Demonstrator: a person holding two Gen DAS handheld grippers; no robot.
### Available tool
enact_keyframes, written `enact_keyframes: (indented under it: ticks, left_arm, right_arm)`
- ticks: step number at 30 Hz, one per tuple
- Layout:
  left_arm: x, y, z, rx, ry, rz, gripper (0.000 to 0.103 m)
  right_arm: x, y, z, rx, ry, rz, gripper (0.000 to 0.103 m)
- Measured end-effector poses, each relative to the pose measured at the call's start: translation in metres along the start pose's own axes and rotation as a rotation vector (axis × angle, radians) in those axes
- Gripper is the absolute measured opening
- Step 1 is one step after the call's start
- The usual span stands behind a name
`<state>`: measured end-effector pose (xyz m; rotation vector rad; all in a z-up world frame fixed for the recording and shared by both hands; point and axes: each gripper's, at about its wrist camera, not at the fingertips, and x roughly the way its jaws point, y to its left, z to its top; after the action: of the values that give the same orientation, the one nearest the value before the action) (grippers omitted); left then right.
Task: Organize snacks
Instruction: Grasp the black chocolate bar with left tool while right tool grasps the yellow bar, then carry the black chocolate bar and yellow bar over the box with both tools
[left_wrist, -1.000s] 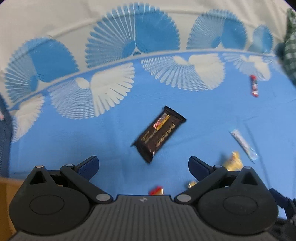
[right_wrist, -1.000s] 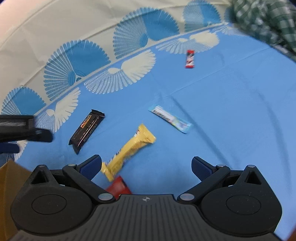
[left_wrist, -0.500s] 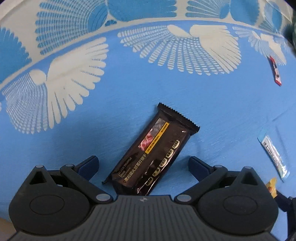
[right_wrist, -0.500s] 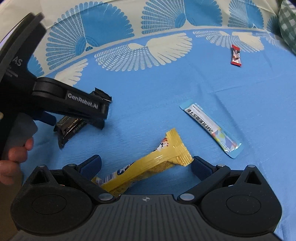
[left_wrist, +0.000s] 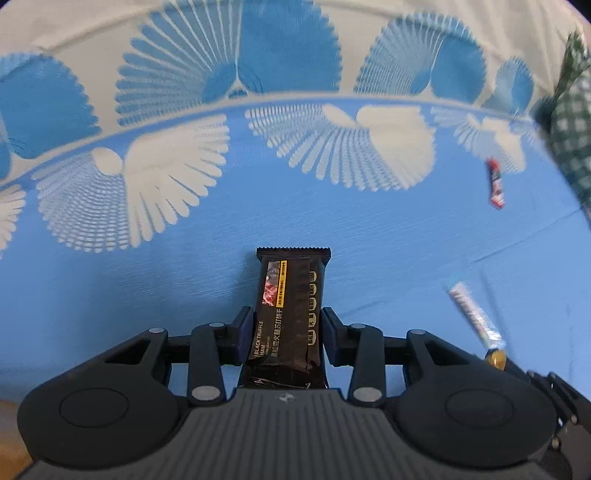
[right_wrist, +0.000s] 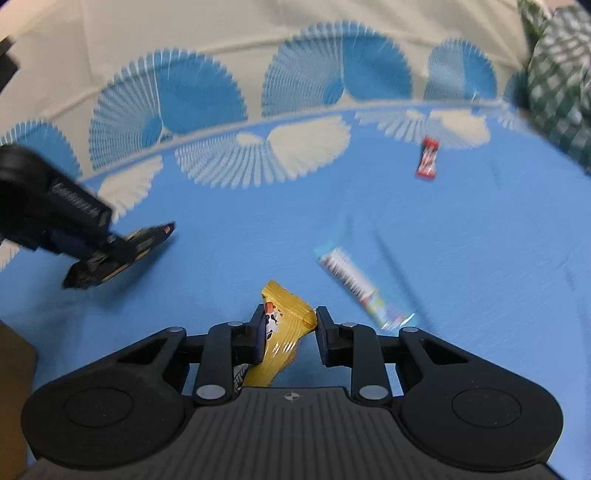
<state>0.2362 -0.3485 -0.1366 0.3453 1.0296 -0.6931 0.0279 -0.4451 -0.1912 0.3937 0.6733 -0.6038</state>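
My left gripper (left_wrist: 287, 332) is shut on a black cracker packet (left_wrist: 291, 306) and holds it off the blue cloth (left_wrist: 147, 280). The same gripper and packet (right_wrist: 122, 251) show at the left of the right wrist view. My right gripper (right_wrist: 289, 328) is shut on a yellow snack bar (right_wrist: 282, 328), held just above the cloth. A light blue and white stick packet (right_wrist: 358, 284) lies to the right of it; it also shows in the left wrist view (left_wrist: 472, 314). A small red candy bar (right_wrist: 427, 158) lies farther back right, seen in the left wrist view (left_wrist: 495, 182) too.
The blue cloth has white and blue fan patterns along its far cream border (right_wrist: 258, 48). A green checked fabric (right_wrist: 557, 85) lies at the far right. A brown cardboard edge (right_wrist: 14, 398) shows at the lower left.
Both grippers have closed: the left on the black packet, the right on the yellow bar. Both snacks have come up off the cloth.
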Motion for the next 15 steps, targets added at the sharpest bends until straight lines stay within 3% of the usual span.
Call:
enact_keyframes:
  ticks: [6,15]
  left_arm:
    - [-0.073,0.001,-0.024,-0.033,-0.085,-0.033,0.043]
    - [-0.193,0.019,-0.095,-0.108,-0.2,-0.037,0.043]
  right_arm:
    - [-0.053,-0.001,0.013,0.043,-0.064,0.004,0.027]
    - [-0.173,0.03,0.005,0.051,-0.17,0.07,0.027]
